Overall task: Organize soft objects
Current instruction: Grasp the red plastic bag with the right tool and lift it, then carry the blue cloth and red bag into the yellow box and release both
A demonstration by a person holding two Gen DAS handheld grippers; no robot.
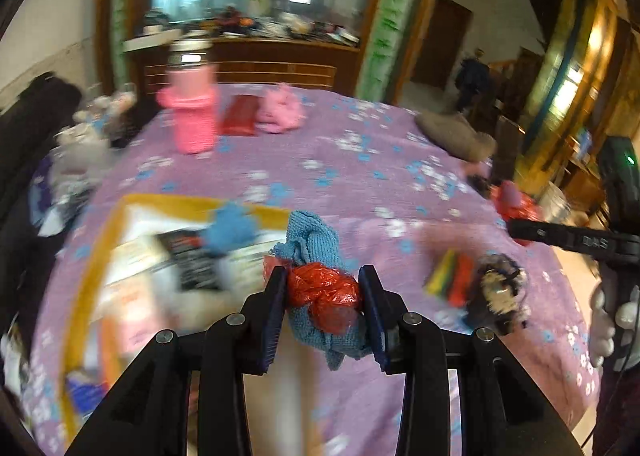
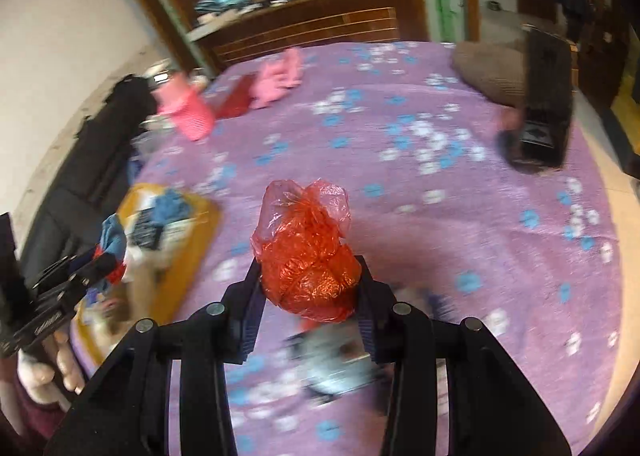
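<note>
**Q:** Jaws first: how do they stand in each wrist view?

**A:** Both pairs are pinching. The left gripper (image 1: 323,298) clamps a mixed bundle, a crumpled red plastic bag (image 1: 326,290) wrapped against a blue knitted cloth (image 1: 310,242), with the cloth spilling above and below the pads. The right gripper (image 2: 308,282) pinches a second red plastic bag (image 2: 306,252); its loose top puffs up beyond the fingertips. Neither load touches the bed.

**Q:** Which step of the task does this show?

**A:** Judged from the frames, the carrying step: each soft item is gripped and raised over the purple floral bedspread (image 1: 360,160), not yet set down.

**Q:** What lies nearest below the loads?

**A:** To the left, a yellow-rimmed box (image 1: 96,248) holding another blue cloth (image 1: 230,226) and printed packets. To the right, in the left wrist view, a striped multicoloured item (image 1: 450,276) lies beside a dark fuzzy toy (image 1: 498,292); blur hides their details.

**Q:** And farther off?

**A:** A pink knitted bottle cover (image 1: 192,112), a red wallet-like item (image 1: 240,114) and a pink plush (image 1: 280,110) near the wooden headboard (image 1: 256,64); a brown cushion (image 1: 456,132) at the far right edge.

**Q:** What does the next move call for?

**A:** Probably bringing each bundle over the box, then spreading the jaws; the left load may need its bag and cloth separated.
</note>
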